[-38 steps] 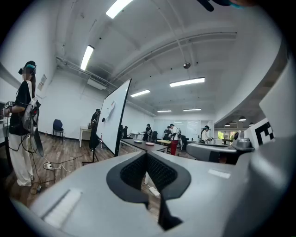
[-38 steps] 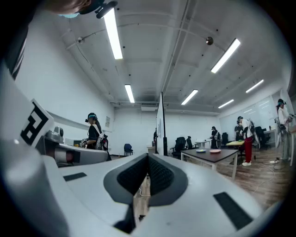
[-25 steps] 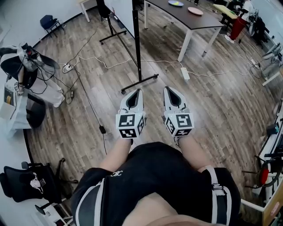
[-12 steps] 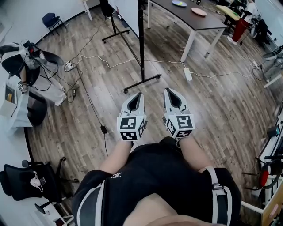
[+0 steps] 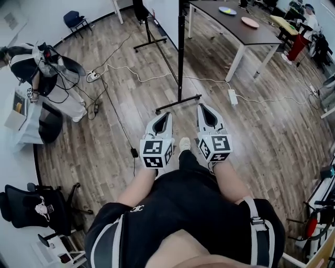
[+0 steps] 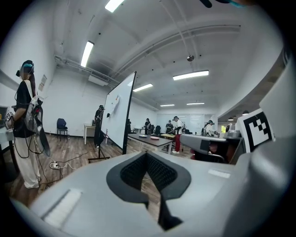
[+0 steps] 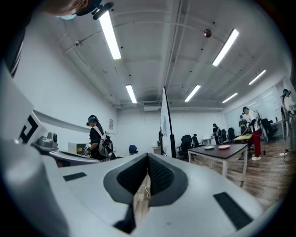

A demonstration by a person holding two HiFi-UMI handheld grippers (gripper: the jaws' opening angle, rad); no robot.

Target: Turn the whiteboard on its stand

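Note:
The whiteboard (image 5: 163, 11) stands ahead on a black stand whose upright (image 5: 180, 52) rises from a floor bar (image 5: 178, 103). Its white face (image 6: 118, 115) shows at an angle in the left gripper view and nearly edge-on (image 7: 165, 121) in the right gripper view. My left gripper (image 5: 165, 116) and right gripper (image 5: 202, 108) are held side by side in front of my body, short of the stand's foot and touching nothing. Both are shut and empty, the left gripper (image 6: 147, 154) and the right gripper (image 7: 148, 157) with their pads met at the tip.
A dark table (image 5: 238, 29) with two plates stands to the right of the board. A white cable and power strip (image 5: 232, 97) lie on the wood floor by the stand. A person (image 5: 44, 68) stands at the left wall. A black office chair (image 5: 31, 207) is at lower left.
I have stepped forward: the stand's foot has come closer to the grippers, and a shoe now shows between them. Both grippers stay shut and level.

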